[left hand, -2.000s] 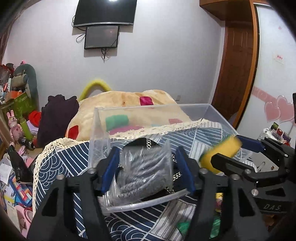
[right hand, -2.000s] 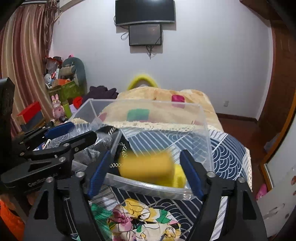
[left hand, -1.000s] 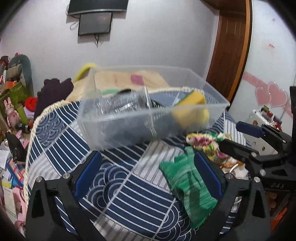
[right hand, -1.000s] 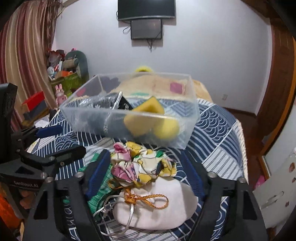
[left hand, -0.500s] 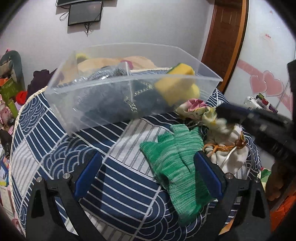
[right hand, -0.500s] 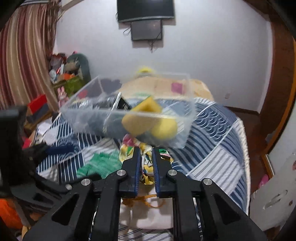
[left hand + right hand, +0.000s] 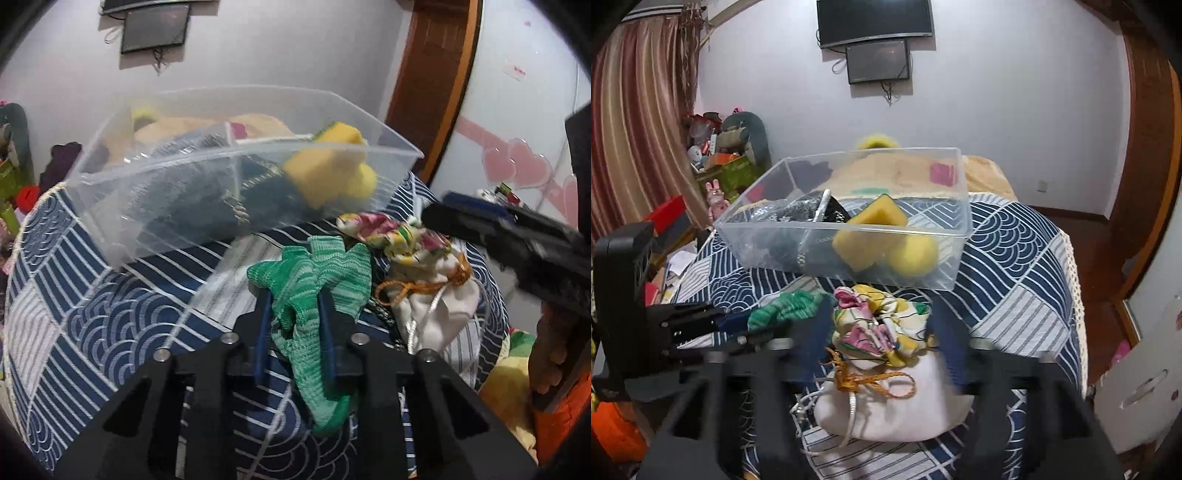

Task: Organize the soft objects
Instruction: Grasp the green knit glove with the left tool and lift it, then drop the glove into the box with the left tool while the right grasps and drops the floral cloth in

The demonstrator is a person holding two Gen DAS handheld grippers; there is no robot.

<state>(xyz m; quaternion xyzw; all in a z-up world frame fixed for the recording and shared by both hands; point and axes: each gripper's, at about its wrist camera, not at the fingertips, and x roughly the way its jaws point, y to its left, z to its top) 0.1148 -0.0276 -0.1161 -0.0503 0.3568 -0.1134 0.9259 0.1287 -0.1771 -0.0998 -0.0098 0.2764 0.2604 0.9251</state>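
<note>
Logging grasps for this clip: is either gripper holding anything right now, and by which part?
The left gripper pinches the green knit glove across its middle. The right gripper is open around the floral cloth, holding nothing.

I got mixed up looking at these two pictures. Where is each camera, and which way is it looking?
Left wrist view: sits on the left gripper, looking along its fingers at the green glove they pinch and the clear box beyond; the right gripper and a hand show at the right edge.
Right wrist view: sits on the right gripper, open around the flowery cloth above the white pouch; the left gripper shows at left.
Both share the glove, cloth, pouch, box and yellow sponge.
</note>
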